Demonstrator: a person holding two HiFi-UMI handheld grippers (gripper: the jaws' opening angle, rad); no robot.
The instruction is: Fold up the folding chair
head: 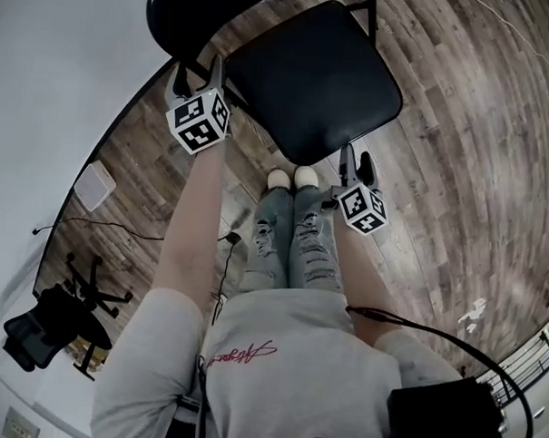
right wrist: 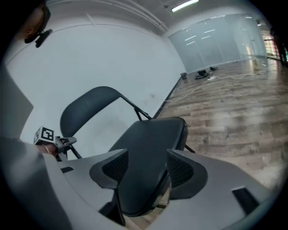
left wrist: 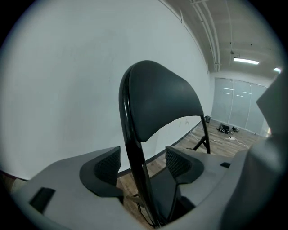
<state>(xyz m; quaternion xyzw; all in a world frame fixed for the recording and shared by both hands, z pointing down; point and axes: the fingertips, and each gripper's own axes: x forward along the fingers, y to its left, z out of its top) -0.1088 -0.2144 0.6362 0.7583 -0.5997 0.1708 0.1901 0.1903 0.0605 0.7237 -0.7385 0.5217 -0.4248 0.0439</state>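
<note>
**Folding chair** (head: 308, 74): black, padded, unfolded. It stands on the wood-plank floor (head: 460, 131) close to a pale wall (head: 54, 68), directly ahead of the person's shoes (head: 292, 178). The seat (right wrist: 148, 152) lies flat and open. The curved backrest (left wrist: 162, 99) is upright on the wall side.

**Left claw** (head: 198, 79): at the chair's left rear corner, where the backrest meets the seat, with its marker cube (head: 199, 119) towards the camera. In the left gripper view the jaws are spread wide. The chair's glossy black frame tube (left wrist: 132, 148) rises between the pads, with a gap on each side. Nothing is clamped.

**Right claw** (head: 357, 163): at the near front edge of the seat, just beside the person's right shoe. In the right gripper view the jaws stand well apart and the seat's front edge fills the space between them. The pads do not press on it, so there is no grip.

**Person**: standing, in ripped jeans and a light top. Both forearms reach down towards the chair.

**Office chair** (head: 61, 318): dark, on a wheeled base, by the wall well behind and to the left of the person.

**Cable** (head: 111, 225): thin and black, trailing across the floor near the wall.
</note>
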